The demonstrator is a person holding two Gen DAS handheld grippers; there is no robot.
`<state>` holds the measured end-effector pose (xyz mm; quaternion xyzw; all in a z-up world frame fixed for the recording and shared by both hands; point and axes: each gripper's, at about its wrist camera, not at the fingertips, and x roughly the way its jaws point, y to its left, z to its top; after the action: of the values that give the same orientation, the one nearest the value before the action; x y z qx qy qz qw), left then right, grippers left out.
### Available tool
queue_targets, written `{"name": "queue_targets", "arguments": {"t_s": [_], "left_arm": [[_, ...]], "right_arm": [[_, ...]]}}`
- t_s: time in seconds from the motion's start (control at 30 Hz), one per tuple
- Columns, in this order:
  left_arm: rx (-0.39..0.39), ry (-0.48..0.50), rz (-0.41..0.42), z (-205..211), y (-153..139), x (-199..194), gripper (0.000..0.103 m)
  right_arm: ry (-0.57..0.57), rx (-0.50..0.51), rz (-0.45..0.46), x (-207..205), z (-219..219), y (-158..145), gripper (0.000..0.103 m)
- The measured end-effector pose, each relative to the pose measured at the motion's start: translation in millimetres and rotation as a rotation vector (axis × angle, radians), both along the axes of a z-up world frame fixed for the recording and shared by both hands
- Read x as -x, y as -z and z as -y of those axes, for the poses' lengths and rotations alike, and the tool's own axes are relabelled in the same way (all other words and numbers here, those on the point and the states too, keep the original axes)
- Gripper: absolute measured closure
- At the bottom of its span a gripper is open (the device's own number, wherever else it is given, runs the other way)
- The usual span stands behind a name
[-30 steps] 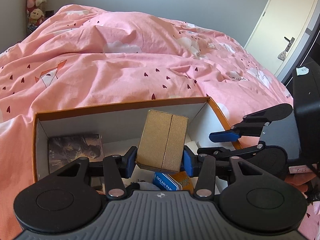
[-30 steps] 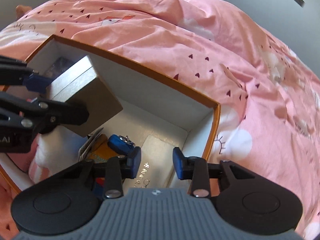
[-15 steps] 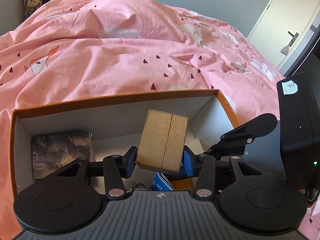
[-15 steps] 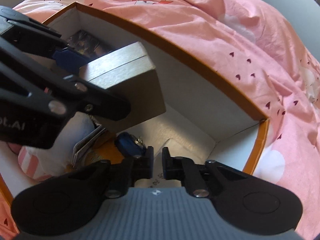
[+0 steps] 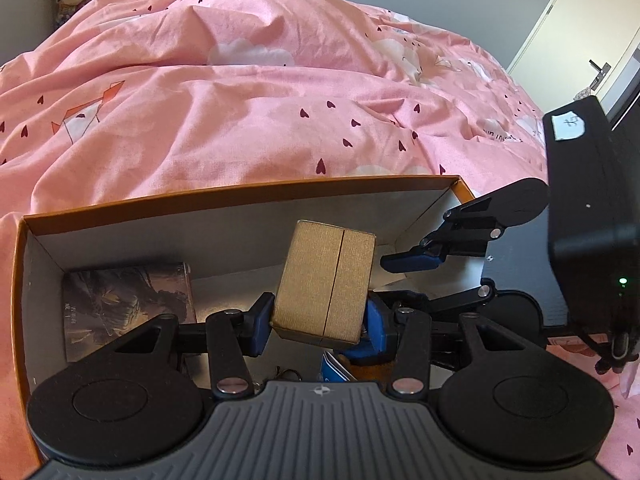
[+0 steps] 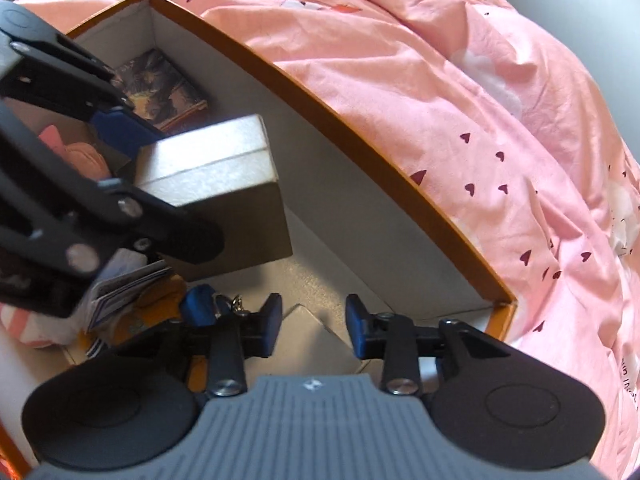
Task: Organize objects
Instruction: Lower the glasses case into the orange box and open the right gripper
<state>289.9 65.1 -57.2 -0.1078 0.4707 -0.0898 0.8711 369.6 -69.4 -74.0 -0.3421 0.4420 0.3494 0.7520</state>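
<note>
My left gripper [image 5: 320, 326] is shut on a gold box [image 5: 326, 282] and holds it tilted above the inside of an orange-rimmed storage box [image 5: 240, 194]. The gold box also shows in the right wrist view [image 6: 224, 196], over the storage box's rim [image 6: 360, 136]. My right gripper [image 6: 313, 328] is open and empty, low inside the storage box's right end, above a white card [image 6: 308, 328] on the floor. It shows in the left wrist view as a black arm with a blue pad [image 5: 412, 262].
In the storage box lie a dark picture book [image 5: 128, 300], a blue booklet [image 5: 336, 368], a blue keyring [image 6: 200, 304] and a pink-and-white plush [image 6: 36, 320]. The storage box sits on a pink duvet [image 5: 280, 100]. A door [image 5: 580, 20] is at far right.
My right gripper shut half a second ago and has now opened again. Both views have shifted over the storage box. My left gripper has kept its hold on the gold box.
</note>
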Motion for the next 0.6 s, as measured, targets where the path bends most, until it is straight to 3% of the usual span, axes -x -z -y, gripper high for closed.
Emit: {"name": "queue_targets", "arguments": {"t_s": [0.27, 0.6], "left_arm": [[0.002, 0.010, -0.007, 2.0, 0.5, -3.1, 0.049], [-0.031, 0.037, -0.012, 6.5, -1.3, -6.2, 0.050]], "right_arm": [[0.019, 0.069, -0.070, -10.4, -9.6, 12.3, 0.079], [-0.155, 0.109, -0.013, 0.2, -9.4, 13.2, 0.079]]}}
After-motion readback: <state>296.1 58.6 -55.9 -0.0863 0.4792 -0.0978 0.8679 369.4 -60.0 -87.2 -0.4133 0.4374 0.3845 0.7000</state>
